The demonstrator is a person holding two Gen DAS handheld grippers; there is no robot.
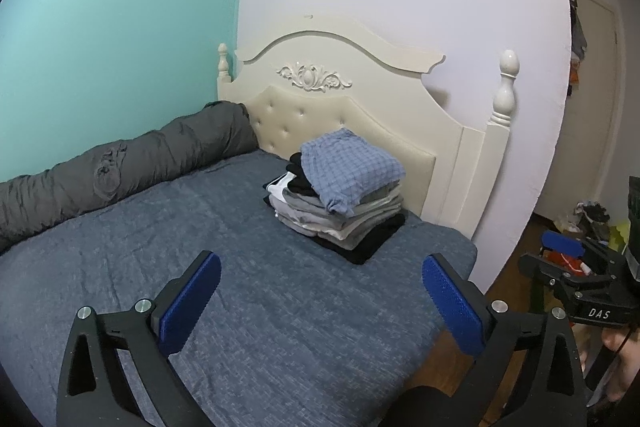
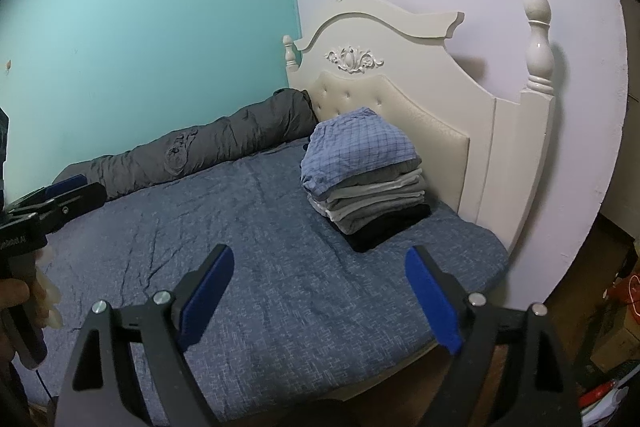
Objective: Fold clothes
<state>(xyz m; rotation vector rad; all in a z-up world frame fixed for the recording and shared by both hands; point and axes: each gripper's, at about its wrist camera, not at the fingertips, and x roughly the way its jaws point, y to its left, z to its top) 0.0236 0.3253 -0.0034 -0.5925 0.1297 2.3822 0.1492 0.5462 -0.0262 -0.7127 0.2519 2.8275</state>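
A stack of folded clothes [image 1: 344,211] sits on the blue bedspread [image 1: 200,227] near the headboard, topped by a blue checked garment [image 1: 352,167]. The stack also shows in the right wrist view [image 2: 372,203], with the checked garment [image 2: 360,151] on top. My left gripper [image 1: 320,275] is open and empty above the bedspread, short of the stack. My right gripper [image 2: 320,267] is open and empty above the bedspread [image 2: 240,227], short of the stack. The right gripper also shows at the right edge of the left wrist view [image 1: 568,255].
A grey rolled duvet [image 1: 120,171] lies along the teal wall. A cream headboard [image 1: 360,83] with posts stands behind the stack. The bed's edge [image 1: 460,267] drops to a wooden floor on the right, with clutter [image 1: 592,219] by a doorway.
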